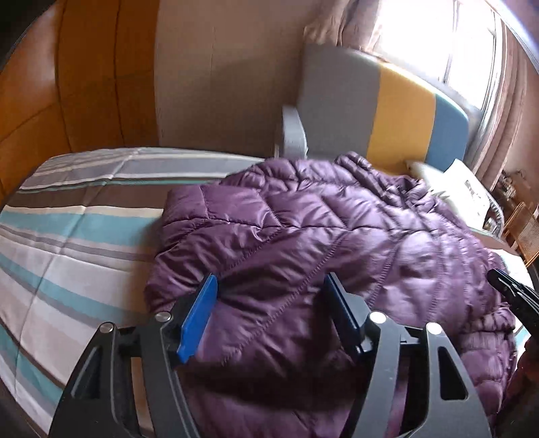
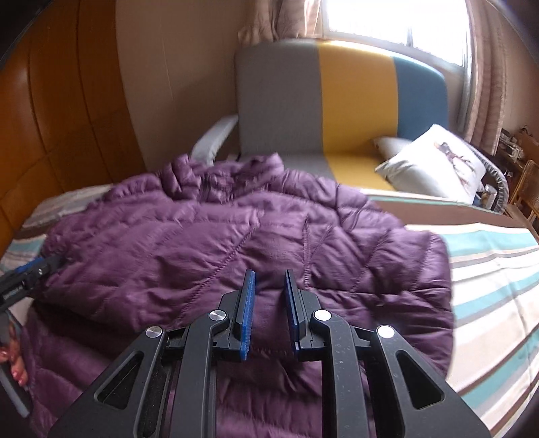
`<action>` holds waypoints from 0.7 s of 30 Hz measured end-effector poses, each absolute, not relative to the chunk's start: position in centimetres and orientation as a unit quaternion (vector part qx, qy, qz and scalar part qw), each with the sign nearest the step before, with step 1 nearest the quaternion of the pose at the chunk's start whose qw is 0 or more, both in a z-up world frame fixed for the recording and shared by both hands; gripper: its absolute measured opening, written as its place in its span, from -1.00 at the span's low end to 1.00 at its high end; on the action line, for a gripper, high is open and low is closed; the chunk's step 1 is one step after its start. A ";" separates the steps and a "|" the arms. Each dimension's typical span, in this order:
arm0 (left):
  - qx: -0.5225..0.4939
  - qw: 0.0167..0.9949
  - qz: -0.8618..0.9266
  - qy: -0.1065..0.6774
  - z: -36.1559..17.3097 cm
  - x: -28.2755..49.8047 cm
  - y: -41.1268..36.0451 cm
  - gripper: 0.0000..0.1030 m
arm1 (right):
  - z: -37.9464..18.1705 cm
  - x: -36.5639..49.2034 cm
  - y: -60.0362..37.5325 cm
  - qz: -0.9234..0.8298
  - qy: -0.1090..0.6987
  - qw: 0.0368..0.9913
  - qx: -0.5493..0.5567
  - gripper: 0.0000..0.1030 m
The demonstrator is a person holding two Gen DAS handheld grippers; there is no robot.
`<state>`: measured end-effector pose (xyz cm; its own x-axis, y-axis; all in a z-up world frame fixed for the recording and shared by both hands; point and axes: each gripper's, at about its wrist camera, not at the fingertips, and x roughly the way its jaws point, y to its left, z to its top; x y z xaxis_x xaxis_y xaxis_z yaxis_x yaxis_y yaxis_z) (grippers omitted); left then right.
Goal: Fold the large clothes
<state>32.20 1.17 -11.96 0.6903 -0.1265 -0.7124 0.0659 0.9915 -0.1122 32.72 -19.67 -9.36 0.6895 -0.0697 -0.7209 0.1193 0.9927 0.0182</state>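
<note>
Purple quilted jacket (image 1: 303, 242) is lying spread across a striped bed (image 1: 67, 236), partly folded over on itself, with two hand-held grippers hovering above its near edge. Left gripper (image 1: 269, 313) is standing with its blue fingers (image 1: 198, 320) wide apart, nothing clamped between them, the padded cloth lying below the gap. Right gripper (image 2: 268, 303) is showing its fingers (image 2: 247, 303) drawn close but parted by a narrow gap, grasping nothing, over the jacket's lower panel. Each tool is edging into the other's view, at the right margin of the left camera and the left margin of the right one. Beyond the garment, a grey, yellow and blue sofa (image 2: 337, 101) and a white cushion (image 2: 431, 158) are sitting under a bright window (image 2: 387, 17). Judging by the layout, a fold is under way and the hands are between grips; the next move is likely calling for both tools to pinch an edge and carry it over, keeping the slippery padding from sliding.
</note>
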 end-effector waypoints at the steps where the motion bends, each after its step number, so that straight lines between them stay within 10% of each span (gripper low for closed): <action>1: -0.032 0.918 -0.045 0.394 -12.3 32.7 1.3 0.26 | -9.8 33.2 -19.7 -0.052 0.397 0.916 0.035 -0.66; 14: -0.041 0.907 -0.014 0.420 -14.7 35.1 2.9 0.31 | -13.0 35.3 -19.7 -0.073 0.419 0.904 0.049 -0.66; 21: -0.031 0.920 0.001 0.392 -12.9 31.6 3.2 0.92 | -10.3 32.2 -19.8 -0.067 0.401 0.912 0.056 -0.21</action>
